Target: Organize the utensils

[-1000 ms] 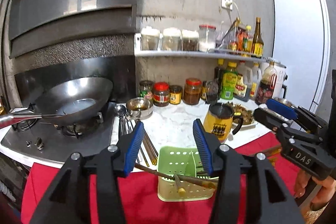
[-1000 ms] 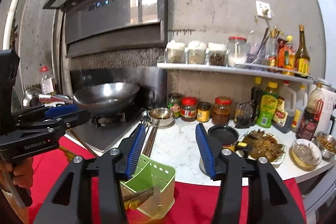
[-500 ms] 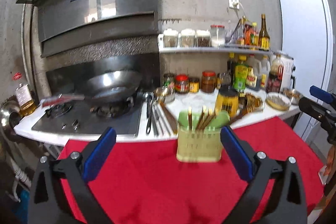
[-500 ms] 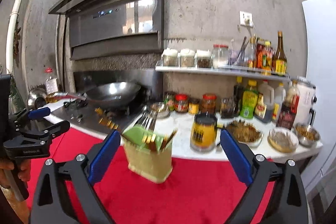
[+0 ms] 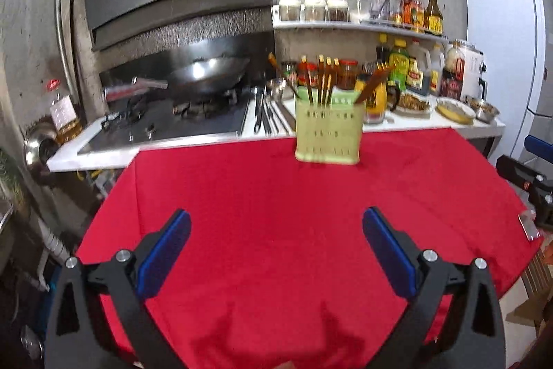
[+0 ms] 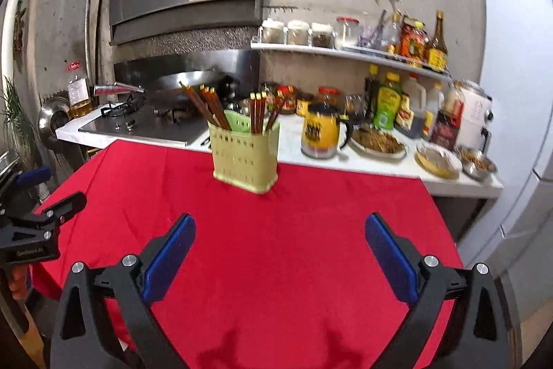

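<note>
Both tools, left tool (image 5: 276,251) and right tool (image 6: 280,251), gape empty; the holder (image 6: 245,158) should be left upright, chopsticks (image 6: 257,113) undisturbed.

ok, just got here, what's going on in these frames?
Nobody is holding anything. The left hand-held gripper and right hand-held gripper are both open and empty above the red cloth. The green utensil holder stands upright at the cloth's far edge with chopsticks in it.
</note>
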A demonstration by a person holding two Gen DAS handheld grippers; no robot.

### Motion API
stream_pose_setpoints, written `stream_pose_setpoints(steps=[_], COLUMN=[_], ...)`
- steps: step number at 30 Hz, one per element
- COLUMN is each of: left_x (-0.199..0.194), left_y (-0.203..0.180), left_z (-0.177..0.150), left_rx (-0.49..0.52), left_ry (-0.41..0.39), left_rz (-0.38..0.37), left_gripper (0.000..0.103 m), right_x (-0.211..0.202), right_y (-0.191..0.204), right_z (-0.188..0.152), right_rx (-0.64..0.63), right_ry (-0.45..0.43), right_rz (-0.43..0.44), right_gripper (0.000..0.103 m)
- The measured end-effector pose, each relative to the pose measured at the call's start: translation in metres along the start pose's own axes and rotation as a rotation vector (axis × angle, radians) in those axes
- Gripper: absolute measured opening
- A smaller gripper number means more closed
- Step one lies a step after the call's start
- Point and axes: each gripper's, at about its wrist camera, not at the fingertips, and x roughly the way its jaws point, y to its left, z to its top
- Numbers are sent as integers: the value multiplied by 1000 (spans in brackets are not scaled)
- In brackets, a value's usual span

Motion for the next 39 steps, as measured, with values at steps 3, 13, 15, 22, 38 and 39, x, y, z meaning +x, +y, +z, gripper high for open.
stream_pose_setpoints(steps=[3, 13, 15, 22, 38, 39], left_x=[-7, -33, -35, -36, -33, -32], left_y=[1, -3, -3, -5, -6, -6], left_z=[-18, -32, -30, -30, -28, -28], left_rx=[-18, -5, -2, -1, -2, -2], left_ry=[42, 36, 30, 29, 35, 35], left_rz=[0, 9, 5, 4, -4, -3], left_gripper=[97, 97, 97, 97, 97, 97], right_x=[-14, -45, -46, -48, -44, -43], right_y=[-2, -11, -12, -16, -19, -18], right_z=[-15, -42, -42, -42, -40, -41], right_rx=[21, 47, 52, 56, 64, 64], right_ry=[17, 26, 23, 19, 27, 27], right_rz=[-25, -92, -97, -103, -109, -109], right_gripper=[97, 97, 97, 97, 97, 97])
